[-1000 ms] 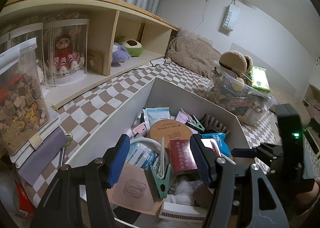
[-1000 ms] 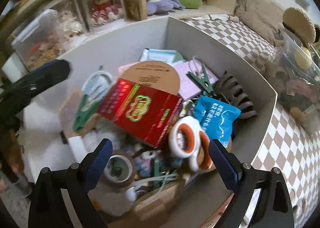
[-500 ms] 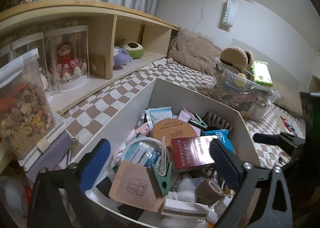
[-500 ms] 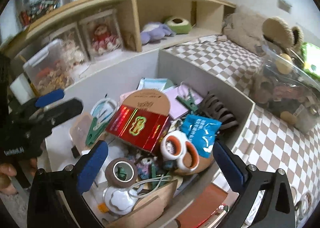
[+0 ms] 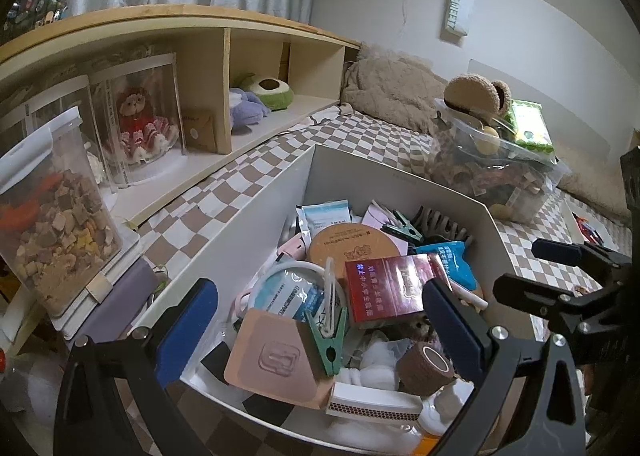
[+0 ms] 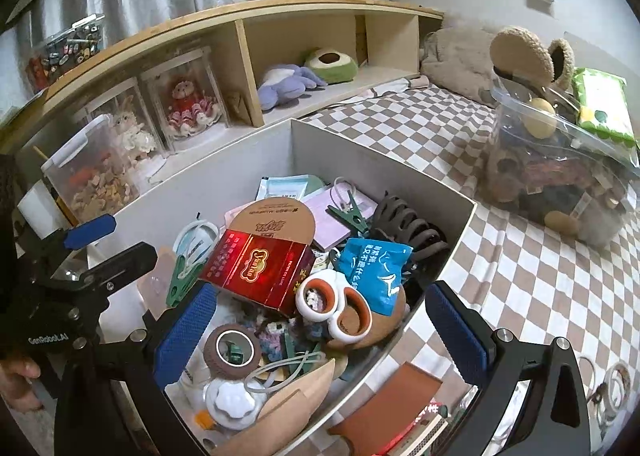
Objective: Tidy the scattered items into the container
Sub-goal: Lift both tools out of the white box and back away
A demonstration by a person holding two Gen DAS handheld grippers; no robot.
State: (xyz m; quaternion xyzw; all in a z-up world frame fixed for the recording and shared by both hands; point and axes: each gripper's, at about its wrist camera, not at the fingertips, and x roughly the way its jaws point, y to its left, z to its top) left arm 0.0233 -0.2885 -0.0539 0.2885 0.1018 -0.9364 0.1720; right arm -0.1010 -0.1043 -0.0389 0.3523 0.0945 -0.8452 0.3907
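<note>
Both grippers are held above the near end of the white box (image 5: 384, 184), which stands on a checked cloth (image 6: 500, 240).

The left gripper (image 5: 320, 324) is seen with its blue-padded fingers (image 5: 188, 324) spread wide apart; nothing is held between them and nothing is touched. Framed in the gap are a pink hook card (image 5: 276, 356), a green peg (image 5: 328, 340) and a red carton (image 5: 384, 288), all lying in the box.

The right gripper (image 6: 320, 324) is likewise opened wide, with its fingers (image 6: 456, 328) empty and in contact with nothing. One pad is seen over the inside of the box, the other over the cloth just outside its right wall. Between them lie scissors (image 6: 332, 304) with white handles, a blue packet (image 6: 372, 268) and a brown tape roll (image 6: 232, 348).

The box is filled with piled items: a round brown card (image 6: 272, 220) behind the carton, a dark hair claw (image 6: 408, 228) against the right wall, and a matchbox (image 5: 372, 404) at the near edge. Outside the box, by its near right corner, a flat brown wallet (image 6: 392, 404) is seen on the cloth, and some rings (image 6: 612, 380) lie farther right.
</note>
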